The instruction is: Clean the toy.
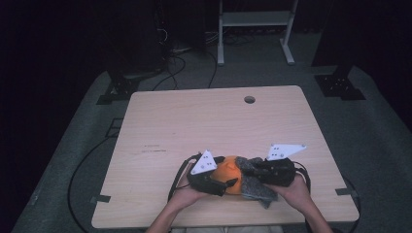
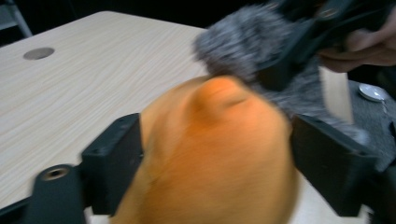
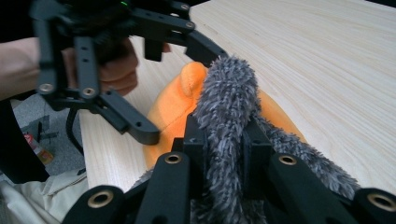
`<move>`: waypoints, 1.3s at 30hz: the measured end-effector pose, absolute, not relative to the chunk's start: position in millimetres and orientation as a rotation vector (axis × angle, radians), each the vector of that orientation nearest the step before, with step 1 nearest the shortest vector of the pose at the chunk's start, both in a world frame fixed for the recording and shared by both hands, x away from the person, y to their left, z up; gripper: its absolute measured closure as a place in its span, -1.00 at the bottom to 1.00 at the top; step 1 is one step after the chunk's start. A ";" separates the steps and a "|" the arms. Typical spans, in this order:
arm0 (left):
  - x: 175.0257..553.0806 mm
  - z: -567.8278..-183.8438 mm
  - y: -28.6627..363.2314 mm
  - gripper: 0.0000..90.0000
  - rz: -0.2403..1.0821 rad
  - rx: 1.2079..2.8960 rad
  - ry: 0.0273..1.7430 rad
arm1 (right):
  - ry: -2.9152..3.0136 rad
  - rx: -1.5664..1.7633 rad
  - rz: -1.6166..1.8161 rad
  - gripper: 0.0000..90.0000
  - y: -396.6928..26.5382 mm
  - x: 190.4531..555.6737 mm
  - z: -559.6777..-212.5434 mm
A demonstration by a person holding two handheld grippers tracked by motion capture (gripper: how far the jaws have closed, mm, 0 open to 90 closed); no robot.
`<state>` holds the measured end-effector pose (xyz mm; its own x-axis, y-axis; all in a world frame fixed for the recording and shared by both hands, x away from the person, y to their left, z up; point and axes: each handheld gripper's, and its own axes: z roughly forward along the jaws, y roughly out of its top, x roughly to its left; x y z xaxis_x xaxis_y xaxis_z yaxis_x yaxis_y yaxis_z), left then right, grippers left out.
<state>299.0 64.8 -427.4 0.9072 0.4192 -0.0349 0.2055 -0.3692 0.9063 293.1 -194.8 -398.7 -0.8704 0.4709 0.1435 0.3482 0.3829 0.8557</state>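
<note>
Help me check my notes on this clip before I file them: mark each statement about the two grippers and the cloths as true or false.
1. The right gripper is clamped on the grey fuzzy cloth. True.
2. The orange cloth lies between the left gripper's jaws. True.
3. The cloths sit at the far edge of the table, beside the round hole. False: they lie near the person's edge, well away from the hole.
4. The grey cloth is folded flat on the table, untouched. False: it is bunched up and gripped.
5. The left gripper's jaws are fully shut. False: they stand apart around the orange cloth.
</note>
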 end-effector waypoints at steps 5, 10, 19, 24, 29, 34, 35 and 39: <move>297.7 -427.2 68.2 -0.33 0.239 1.981 0.455 | 2.517 0.769 1.492 0.68 -198.1 297.2 -403.1; 294.1 -409.4 74.9 -0.17 0.303 1.948 0.497 | 2.487 0.863 1.386 0.67 -208.6 304.3 -408.2; 295.1 -406.5 70.8 -0.44 0.287 2.007 0.485 | 2.496 0.751 1.526 0.68 -185.6 294.6 -401.4; 310.0 -412.4 87.2 -0.60 0.165 1.979 0.545 | 2.517 0.790 1.476 0.67 -187.5 298.5 -410.8; 306.0 -418.7 80.8 -0.36 0.208 1.969 0.582 | 2.521 0.809 1.446 0.67 -186.8 300.9 -412.7; 299.5 -416.4 69.5 -0.31 0.240 1.964 0.585 | 2.452 0.796 1.609 0.66 -192.7 294.2 -395.5; 298.0 -415.4 67.2 -0.34 0.236 1.969 0.566 | 2.450 0.771 1.615 0.66 -190.1 291.9 -392.5; 300.9 -411.8 72.0 -0.62 0.187 2.005 0.486 | 2.497 0.798 1.569 0.67 -186.7 294.4 -403.6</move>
